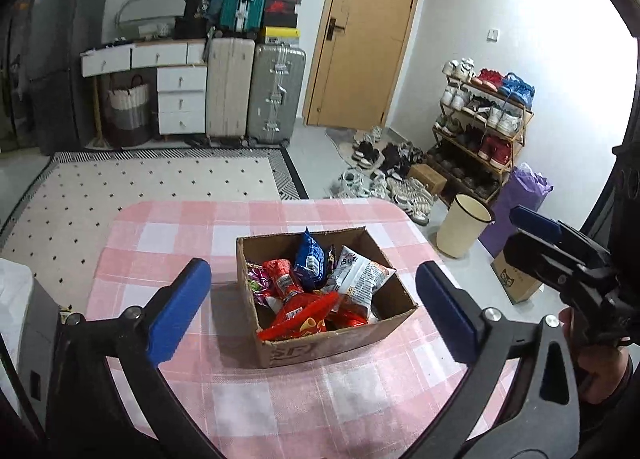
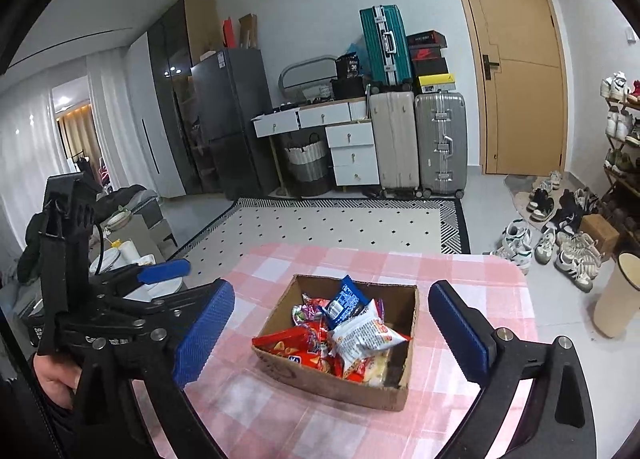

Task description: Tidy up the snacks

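Observation:
An open cardboard box (image 1: 332, 345) sits on the pink checked table (image 1: 168, 243); it also shows in the right wrist view (image 2: 340, 383). It holds several snack packets: a blue one (image 1: 310, 255), a white one (image 1: 360, 273) and red ones (image 1: 300, 319). The white packet (image 2: 364, 335) and blue packet (image 2: 346, 303) show in the right view too. My left gripper (image 1: 316, 313) is open and empty, held above the box's near side. My right gripper (image 2: 332, 335) is open and empty, also above the box. The right gripper (image 1: 560, 251) shows at the right of the left view.
A cream bin (image 1: 464, 225) and purple bag (image 1: 520, 199) stand on the floor right of the table. Shoes (image 1: 384, 175) and a shoe rack (image 1: 484, 127) lie beyond. Suitcases (image 1: 256, 95), drawers (image 1: 180, 99) and a door (image 1: 360, 35) line the far wall. A rug (image 1: 140, 187) lies behind the table.

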Motion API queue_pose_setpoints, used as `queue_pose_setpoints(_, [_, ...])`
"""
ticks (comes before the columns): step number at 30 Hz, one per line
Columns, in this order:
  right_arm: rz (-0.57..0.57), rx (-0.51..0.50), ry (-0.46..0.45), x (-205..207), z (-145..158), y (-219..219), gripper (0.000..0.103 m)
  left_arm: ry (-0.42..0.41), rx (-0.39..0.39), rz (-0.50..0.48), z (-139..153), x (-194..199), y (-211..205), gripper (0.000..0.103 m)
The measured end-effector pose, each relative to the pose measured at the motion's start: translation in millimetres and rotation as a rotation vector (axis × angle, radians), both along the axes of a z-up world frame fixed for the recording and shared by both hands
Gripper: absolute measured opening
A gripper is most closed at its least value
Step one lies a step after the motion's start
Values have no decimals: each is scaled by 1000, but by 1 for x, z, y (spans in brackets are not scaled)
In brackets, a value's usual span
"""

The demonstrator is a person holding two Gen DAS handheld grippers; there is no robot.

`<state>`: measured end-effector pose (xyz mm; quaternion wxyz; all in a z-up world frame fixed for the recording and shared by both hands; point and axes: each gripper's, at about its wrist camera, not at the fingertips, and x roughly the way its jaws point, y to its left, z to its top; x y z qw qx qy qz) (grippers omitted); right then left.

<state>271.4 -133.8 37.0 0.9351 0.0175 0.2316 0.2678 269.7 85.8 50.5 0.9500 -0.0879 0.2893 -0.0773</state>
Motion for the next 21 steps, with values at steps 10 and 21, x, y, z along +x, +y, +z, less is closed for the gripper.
queue_pose_setpoints(10, [-30,10,-35,-67,8,-23,100,-34,69,31,20,-72,-12,102])
queue_pose_setpoints(21, [-62,41,-10,-133,-28,-46,101,-59,96,66,5,-144,-15,102])
